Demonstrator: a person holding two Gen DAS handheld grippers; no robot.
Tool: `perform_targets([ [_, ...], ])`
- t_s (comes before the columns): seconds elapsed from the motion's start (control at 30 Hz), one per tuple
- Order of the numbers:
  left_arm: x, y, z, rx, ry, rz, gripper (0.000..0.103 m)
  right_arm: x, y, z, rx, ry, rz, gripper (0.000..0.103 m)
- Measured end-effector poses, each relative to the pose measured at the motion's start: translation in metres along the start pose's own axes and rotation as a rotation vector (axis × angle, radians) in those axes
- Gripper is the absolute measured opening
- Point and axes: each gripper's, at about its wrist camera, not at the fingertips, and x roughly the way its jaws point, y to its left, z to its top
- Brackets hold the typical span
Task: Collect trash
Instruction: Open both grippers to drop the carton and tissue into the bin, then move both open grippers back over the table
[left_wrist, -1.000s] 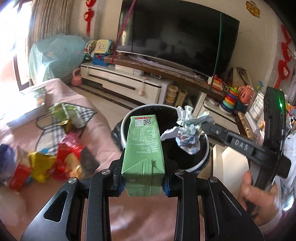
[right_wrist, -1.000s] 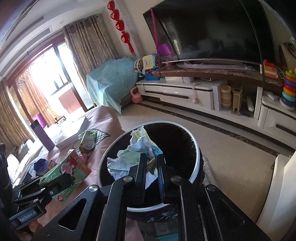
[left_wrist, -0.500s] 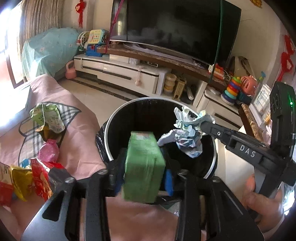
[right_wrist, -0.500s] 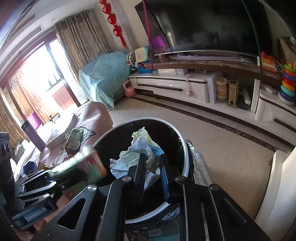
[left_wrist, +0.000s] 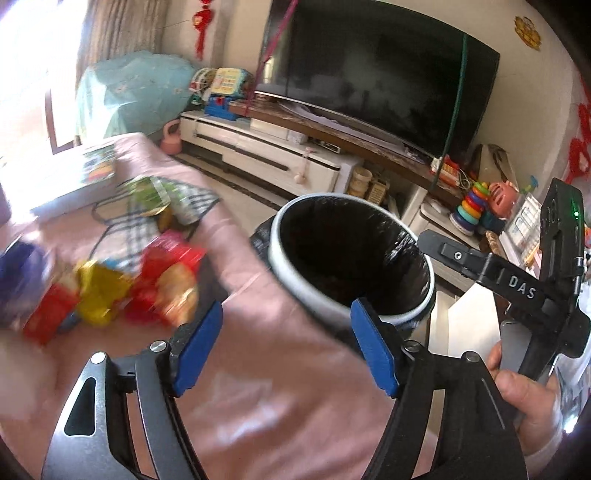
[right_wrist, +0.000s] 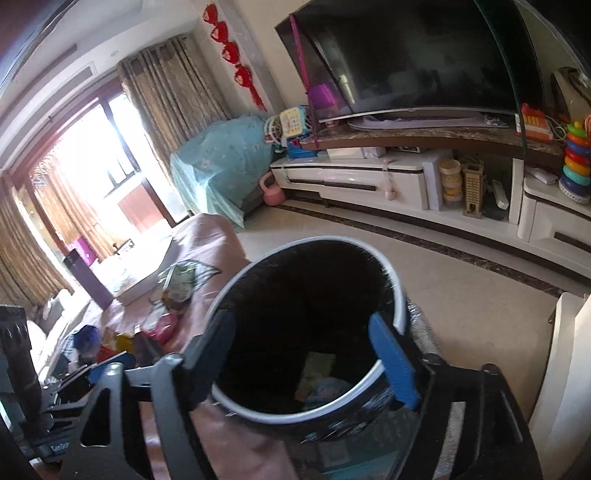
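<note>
The trash bin (right_wrist: 400, 295), round with a white rim and a black bag inside, stands in the middle of the right wrist view, and at its bottom lie a green carton (right_wrist: 319, 367) and a crumpled paper (right_wrist: 327, 391). The right gripper (right_wrist: 301, 363) hangs directly over the bin mouth with its fingers wide apart and nothing between them; the carton and the paper show in the gap, far below the blue pads (right_wrist: 393, 363).

In the left wrist view the bin (left_wrist: 284, 229) is at centre right, and the left gripper (left_wrist: 286, 350) is over the pink cloth (left_wrist: 266, 387) at the near side of the rim. Its fingers are also spread wide and hold nothing; the right pad (left_wrist: 373, 350) overlaps the near rim in the picture, the left one is over the cloth.

At the left of this frame more trash lies on the pink cloth: red and yellow snack wrappers (left_wrist: 110, 291), blurred, and a green packet (left_wrist: 151, 195) further back on a checked patch. All these are well apart from both grippers.

At the right edge a hand (left_wrist: 524, 384) holds the black handle of the other gripper. Behind the bin a large dark television (left_wrist: 369, 74) stands on a low white cabinet (left_wrist: 266, 155), with toys at its right end.
</note>
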Motion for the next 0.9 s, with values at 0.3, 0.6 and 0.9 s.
perform_targets([
  [0.3,-0.055,0.047,-0.044,-0.077,-0.022,0.070,0.074,-0.003,0.055,-0.040,-0.052,0.046,0.097,0.088],
  [0.6,-0.095,0.101,-0.081,-0.210,-0.036,0.161,0.074,0.010,0.101,-0.068,-0.129,0.115,0.159,0.088],
  [0.9,-0.116,0.137,-0.101,-0.309,-0.075,0.271,0.074,0.023,0.133,-0.076,-0.191,0.146,0.191,0.088],
])
